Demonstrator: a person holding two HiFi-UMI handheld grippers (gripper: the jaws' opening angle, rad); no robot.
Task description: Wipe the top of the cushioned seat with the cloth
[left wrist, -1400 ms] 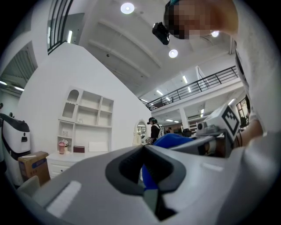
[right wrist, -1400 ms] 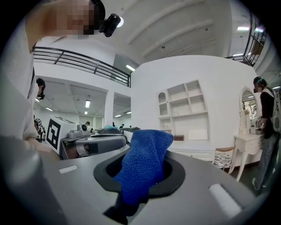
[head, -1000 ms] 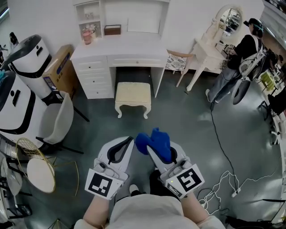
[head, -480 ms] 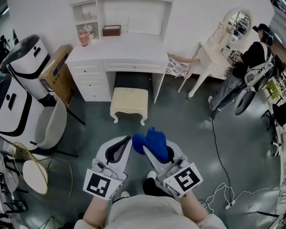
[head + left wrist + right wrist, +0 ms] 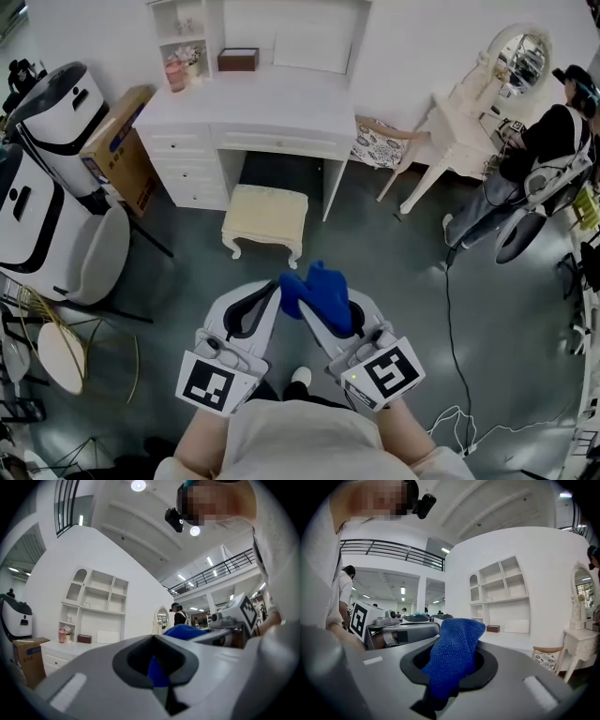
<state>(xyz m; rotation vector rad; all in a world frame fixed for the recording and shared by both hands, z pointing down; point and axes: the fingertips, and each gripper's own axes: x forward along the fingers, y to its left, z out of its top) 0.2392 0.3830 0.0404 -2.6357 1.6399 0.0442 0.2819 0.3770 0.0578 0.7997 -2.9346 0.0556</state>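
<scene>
Change: over the last second the seat (image 5: 266, 210) has slid left and lower in the head view, and the white table (image 5: 253, 98) behind it has moved with it; both claws have kept their place at the bottom of that view.
Left claw (image 5: 263, 301): clenched on nothing. Its own view shows the 2 jaws meeting at a seam, and the blue seen through their opening is the cloth (image 5: 319, 292) behind them.
Right claw (image 5: 324, 315): grasping the cloth, which bunches out of the jaw opening and stands up above the tips.
Pose: both claws are held side by side in front of the person's body and point forward and slightly toward each other. Their tips are near each other and their marker cubes sit closest to the body, the left cube (image 5: 214, 384) and the right cube (image 5: 386, 372). A bare forearm shows behind each cube.
Cloth position: in the air over the grey floor (image 5: 394, 272), well apart from the seat and touching none of the furniture.
Seat: cream cushioned top, white curved legs, standing on the floor just in front of the table's knee gap.
Foot: 1 white shoe (image 5: 300, 376) shows between the 2 cubes.
Bystander: 1 person (image 5: 553, 141) in dark clothes stands at the far right.
</scene>
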